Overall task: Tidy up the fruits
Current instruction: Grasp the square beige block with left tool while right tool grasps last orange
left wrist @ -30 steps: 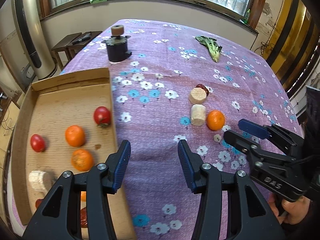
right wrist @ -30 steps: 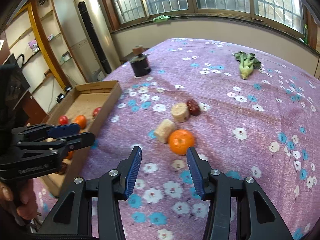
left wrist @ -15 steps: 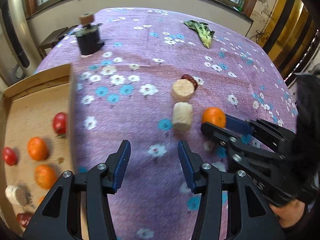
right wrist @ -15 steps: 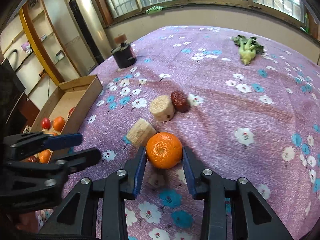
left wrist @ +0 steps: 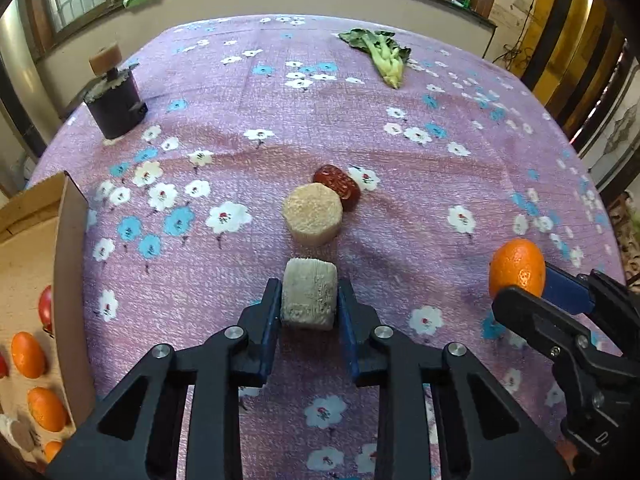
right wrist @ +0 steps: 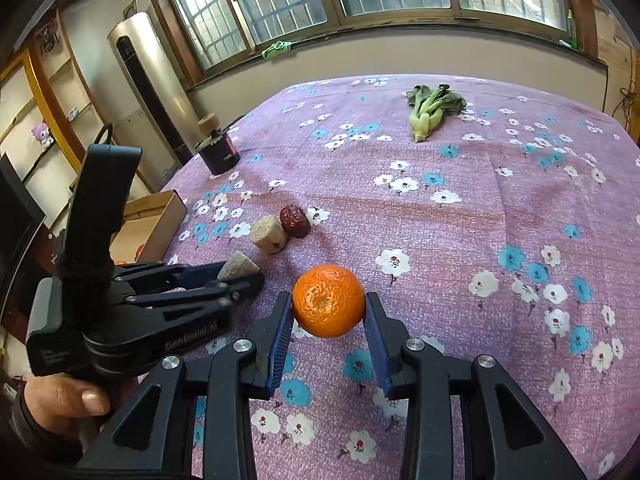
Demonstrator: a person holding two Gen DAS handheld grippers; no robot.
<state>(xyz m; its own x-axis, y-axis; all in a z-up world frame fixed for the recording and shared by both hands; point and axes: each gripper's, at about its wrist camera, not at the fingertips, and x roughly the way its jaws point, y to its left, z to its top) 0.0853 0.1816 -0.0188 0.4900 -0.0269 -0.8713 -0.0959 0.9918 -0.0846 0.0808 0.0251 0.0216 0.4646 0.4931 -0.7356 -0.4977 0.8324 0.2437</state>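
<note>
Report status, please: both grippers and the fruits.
Left gripper shut on pale chunk. Right gripper shut on orange. Cardboard box left, path unobstructed.

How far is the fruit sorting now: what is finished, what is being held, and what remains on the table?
Done: several oranges and a tomato lie in the cardboard box. In hand: the left tongs grip a pale chunk; the right tongs grip an orange. Left on the cloth: another pale chunk and a red date.

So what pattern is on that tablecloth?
The tablecloth is purple with white and blue flowers, clearest in the right wrist view.
</note>
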